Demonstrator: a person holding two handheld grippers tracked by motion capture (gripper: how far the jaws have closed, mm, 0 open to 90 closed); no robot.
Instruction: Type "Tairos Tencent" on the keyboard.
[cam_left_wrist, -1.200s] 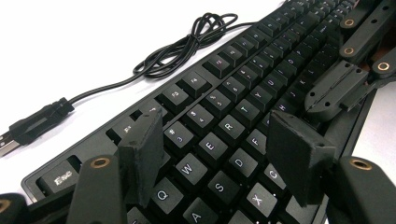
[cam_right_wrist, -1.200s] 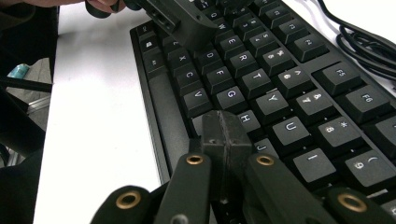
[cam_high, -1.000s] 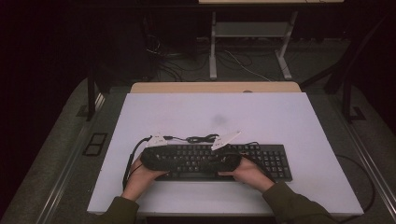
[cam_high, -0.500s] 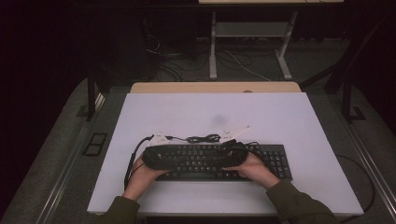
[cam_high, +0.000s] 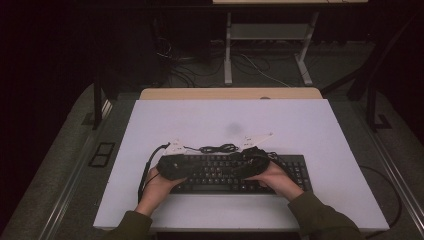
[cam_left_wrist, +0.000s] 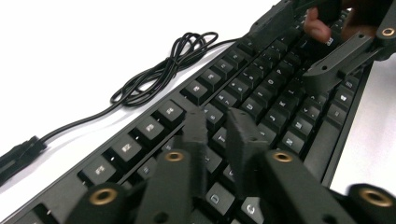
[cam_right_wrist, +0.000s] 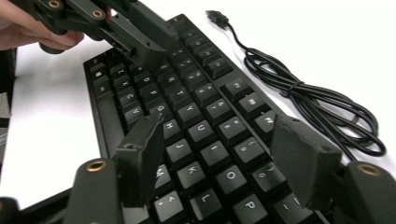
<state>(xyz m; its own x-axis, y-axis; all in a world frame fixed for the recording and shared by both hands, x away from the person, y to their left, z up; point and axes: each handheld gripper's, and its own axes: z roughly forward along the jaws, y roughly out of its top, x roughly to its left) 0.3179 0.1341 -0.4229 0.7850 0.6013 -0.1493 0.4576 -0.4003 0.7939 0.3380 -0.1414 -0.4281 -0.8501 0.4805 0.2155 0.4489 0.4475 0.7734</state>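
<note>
A black keyboard (cam_high: 295, 172) lies near the front of the white table, its keys also in the left gripper view (cam_left_wrist: 261, 93) and the right gripper view (cam_right_wrist: 201, 112). Both hands hold their grippers low over the keys, pointing at each other. My left gripper (cam_left_wrist: 219, 130) has just been closing; its jaws stand nearly together with a narrow gap and nothing between them. It also shows from the other side (cam_right_wrist: 149, 51). My right gripper (cam_right_wrist: 215, 154) has just been opening; its jaws stand wide apart above the middle keys, holding nothing.
The keyboard's black cable (cam_high: 217, 148) lies coiled on the table (cam_high: 225, 120) just behind it, with its USB plug (cam_right_wrist: 217, 17) loose. A wooden desk edge (cam_high: 230, 93) adjoins the far side. Metal legs and floor cables lie beyond.
The right hand has shifted slightly right and toward the keyboard's far side. The left hand has kept its place.
</note>
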